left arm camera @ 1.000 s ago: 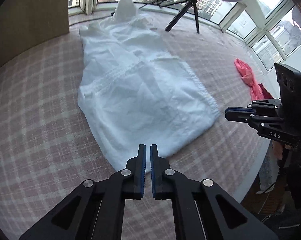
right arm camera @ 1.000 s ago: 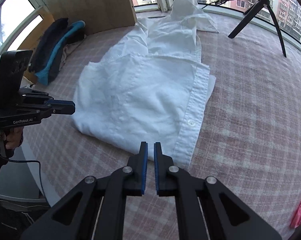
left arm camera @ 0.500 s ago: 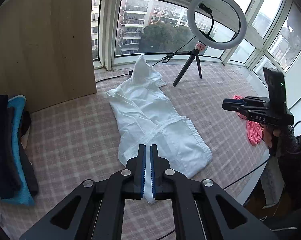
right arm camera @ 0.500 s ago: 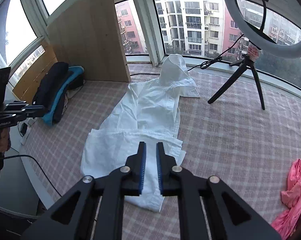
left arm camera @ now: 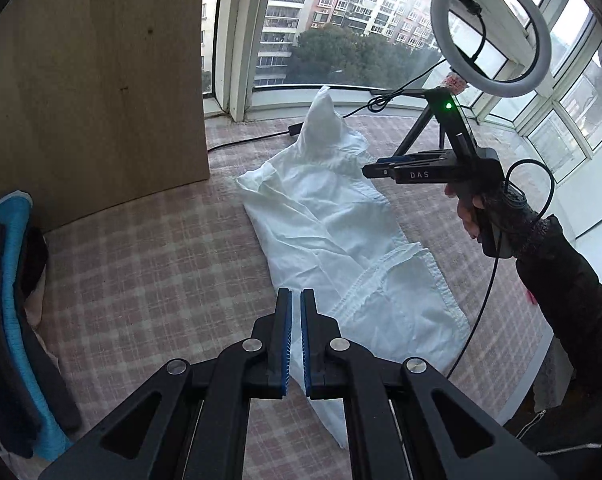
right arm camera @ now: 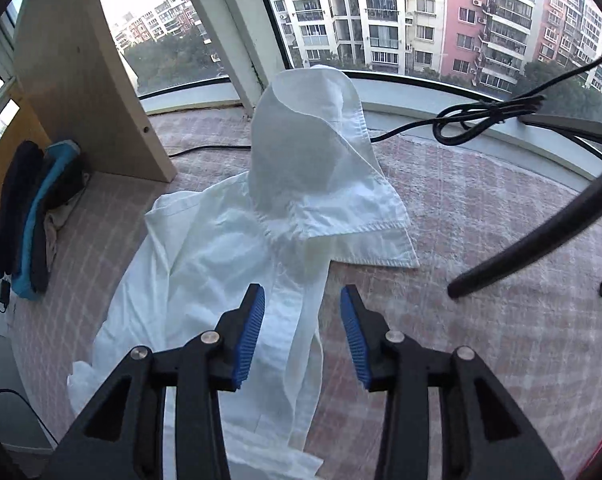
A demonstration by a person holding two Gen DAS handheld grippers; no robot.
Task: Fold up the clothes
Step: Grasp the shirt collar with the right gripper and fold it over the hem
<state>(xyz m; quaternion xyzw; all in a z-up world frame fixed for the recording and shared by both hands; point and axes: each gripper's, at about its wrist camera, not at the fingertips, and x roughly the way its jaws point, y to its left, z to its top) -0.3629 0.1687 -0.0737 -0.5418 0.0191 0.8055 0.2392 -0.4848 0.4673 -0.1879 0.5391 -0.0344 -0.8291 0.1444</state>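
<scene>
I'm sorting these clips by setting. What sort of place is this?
Probably a flat's glazed bay-window room, high up: curved windows facing apartment blocks, a checked mat with a white garment, and a ring light.

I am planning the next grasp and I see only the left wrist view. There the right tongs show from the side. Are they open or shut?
Observer: Open. The right tongs have just been opening, and nothing is pinched between them.
Operator: Thank you. What lies below them?
Observer: The front edge of the white garment, just under its hood. The edge runs between the two fingers in the right wrist view, and the pads do not press on it.
</scene>
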